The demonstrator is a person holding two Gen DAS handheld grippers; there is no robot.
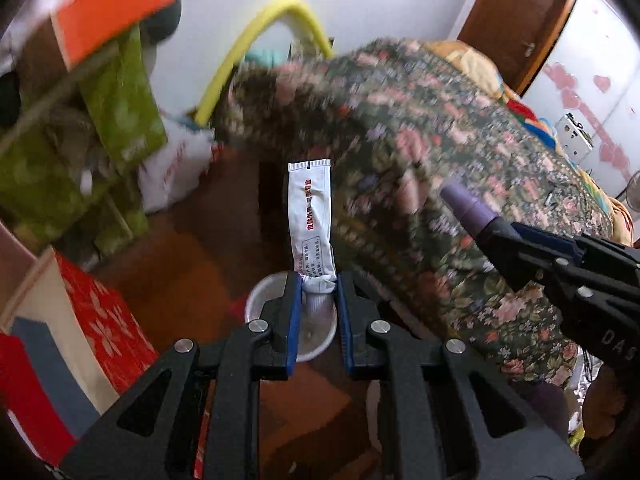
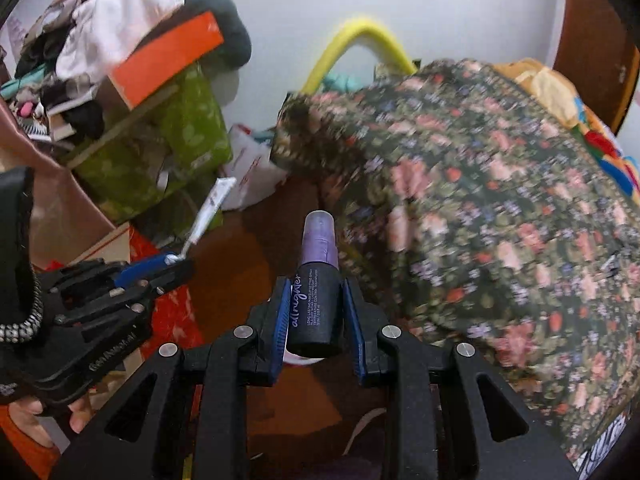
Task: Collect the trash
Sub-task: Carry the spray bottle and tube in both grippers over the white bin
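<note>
Fingers of the left gripper (image 1: 318, 286) pinched only the white packet's (image 1: 311, 216) end; it could slip. Right gripper (image 2: 314, 308) squeezed the purple bottle (image 2: 316, 292).

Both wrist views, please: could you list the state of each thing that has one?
left gripper: shut on the white sachet, held upright by its bottom end.
right gripper: shut on the purple spray bottle, cap on.
paper cup: upright, open, below the sachet.

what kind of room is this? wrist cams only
Most likely a cluttered bedroom at home. A floral quilt is heaped over bedding, clothes are piled on stacked boxes against the wall, and a wooden door stands behind. Both tongs hold small trash above a wooden floor.
</note>
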